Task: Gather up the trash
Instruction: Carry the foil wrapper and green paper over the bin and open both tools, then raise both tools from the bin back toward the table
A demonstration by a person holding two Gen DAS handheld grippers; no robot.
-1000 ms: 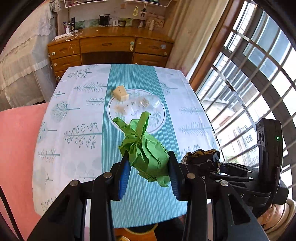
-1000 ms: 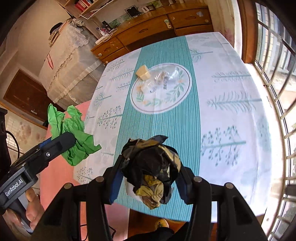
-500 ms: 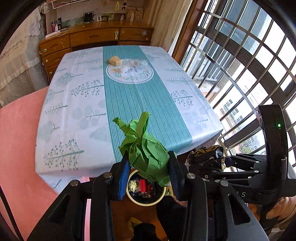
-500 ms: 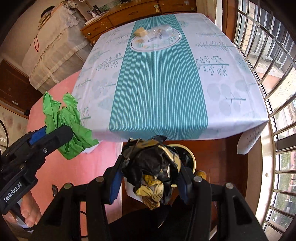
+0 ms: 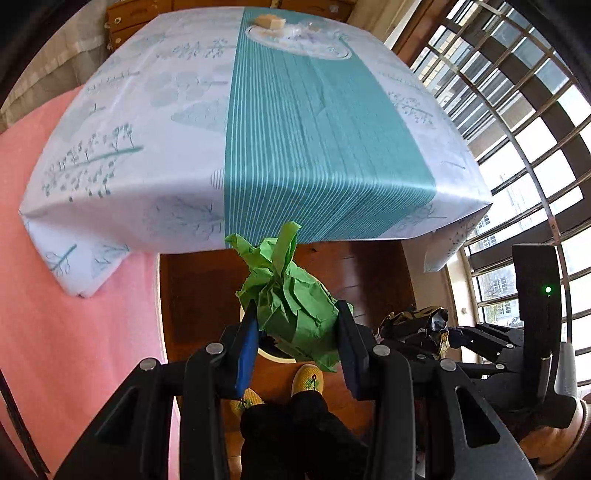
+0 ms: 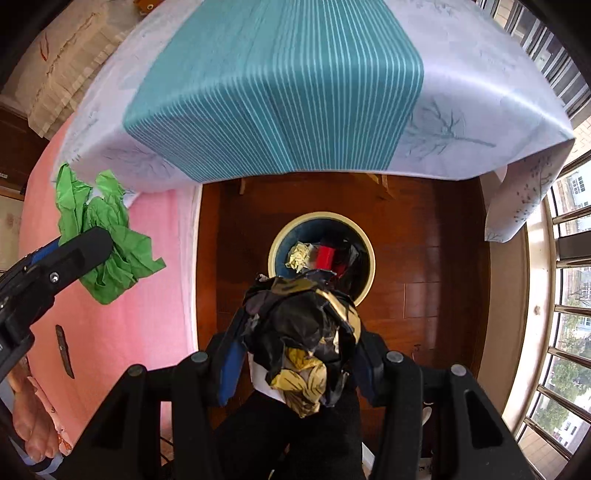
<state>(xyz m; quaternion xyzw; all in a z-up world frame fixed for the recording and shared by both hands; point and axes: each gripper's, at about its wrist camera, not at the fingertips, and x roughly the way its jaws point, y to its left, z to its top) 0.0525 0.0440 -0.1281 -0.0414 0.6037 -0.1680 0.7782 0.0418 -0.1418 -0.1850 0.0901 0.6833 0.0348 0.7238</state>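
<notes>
**A:** Below the near edge of the worktop [image 5: 266, 122], what is each hand carrying?

**B:** The left gripper [image 5: 295, 343] has its fingers [image 5: 246, 350] clamped on a crumpled green paper wad [image 5: 295, 306], one pad on each side. The right gripper [image 6: 295, 354] is gripping a black and gold foil wad [image 6: 306, 332] the same way.

**A:** Where do those two wads sit against the bin?

**B:** From the right wrist, the round bin [image 6: 364, 254] with a cream rim stands on the dark wood floor [image 6: 424, 258] just in front of the worktop's hanging cloth. The foil wad overlaps the bin's near rim. Gold and red scraps [image 6: 314, 256] lie inside.

**A:** And the green one?

**B:** From the left wrist it covers nearly all of the bin; only a sliver of rim shows under it. In the right view it hangs off to the left, over the pink cover [image 6: 129, 332].

**A:** Anything left up top?

**B:** A pale block [image 5: 271, 22] and clear wrappers [image 5: 306, 29] lie at the far end of the worktop. A person's yellow slippers [image 5: 306, 380] show on the floor beneath the left gripper.
</notes>
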